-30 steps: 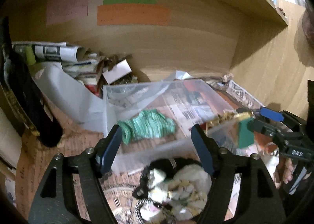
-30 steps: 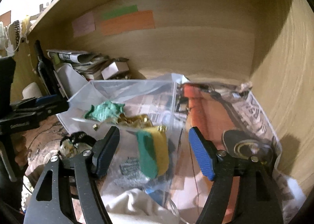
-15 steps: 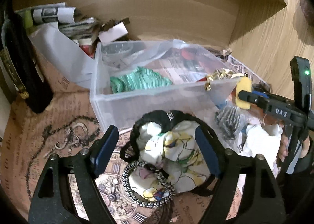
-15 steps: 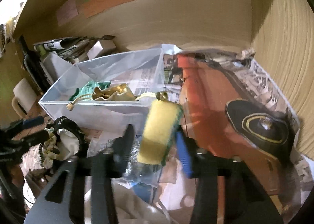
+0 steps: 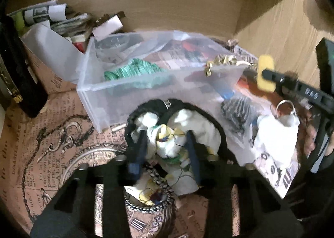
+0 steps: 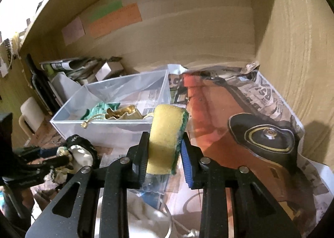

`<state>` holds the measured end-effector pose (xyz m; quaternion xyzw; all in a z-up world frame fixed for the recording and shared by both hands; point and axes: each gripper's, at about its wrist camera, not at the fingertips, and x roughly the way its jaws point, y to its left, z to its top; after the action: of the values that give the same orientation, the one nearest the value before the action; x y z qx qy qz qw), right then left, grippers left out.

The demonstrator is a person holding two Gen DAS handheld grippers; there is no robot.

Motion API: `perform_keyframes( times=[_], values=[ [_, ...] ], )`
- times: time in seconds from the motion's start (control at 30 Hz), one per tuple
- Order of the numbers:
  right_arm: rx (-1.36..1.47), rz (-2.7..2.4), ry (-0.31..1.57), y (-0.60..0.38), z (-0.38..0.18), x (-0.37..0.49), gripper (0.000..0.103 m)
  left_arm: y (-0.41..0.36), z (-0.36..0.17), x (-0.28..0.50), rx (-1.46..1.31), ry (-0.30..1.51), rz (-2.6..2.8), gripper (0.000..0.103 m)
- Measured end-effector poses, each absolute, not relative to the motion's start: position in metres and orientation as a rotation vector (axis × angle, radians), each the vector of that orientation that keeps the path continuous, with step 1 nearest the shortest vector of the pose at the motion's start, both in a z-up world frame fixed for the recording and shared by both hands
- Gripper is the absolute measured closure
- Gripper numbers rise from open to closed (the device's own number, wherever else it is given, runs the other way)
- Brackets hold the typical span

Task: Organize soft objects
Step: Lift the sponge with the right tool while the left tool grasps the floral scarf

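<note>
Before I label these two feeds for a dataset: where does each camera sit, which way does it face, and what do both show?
Left wrist: on the left tongs, facing down-forward at the white floral cloth they pinch; its own black fingers show.
Right wrist: on the right tongs, facing the shelf's back wall; they squeeze the yellow sponge.
Shared: the clear bin holding green cloth; each view shows the other tongs.
</note>
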<state>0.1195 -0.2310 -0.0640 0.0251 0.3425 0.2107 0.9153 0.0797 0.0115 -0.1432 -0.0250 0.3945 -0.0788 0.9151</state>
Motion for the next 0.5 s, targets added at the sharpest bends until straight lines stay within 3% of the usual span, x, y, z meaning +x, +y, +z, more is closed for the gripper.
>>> perform_keyframes(
  times=[0.17, 0.5],
  values=[
    [0.050, 0.433, 0.673, -0.232, -0.054, 0.110, 0.077, 0.013, -0.143, 0.078, -0.050, 0.804, -0.146, 0.090],
    [0.023, 0.488, 0.587, -0.216, -0.025, 0.101, 0.077, 0.028, -0.097, 0.064, -0.069, 0.661, -0.129, 0.094]
  ],
)
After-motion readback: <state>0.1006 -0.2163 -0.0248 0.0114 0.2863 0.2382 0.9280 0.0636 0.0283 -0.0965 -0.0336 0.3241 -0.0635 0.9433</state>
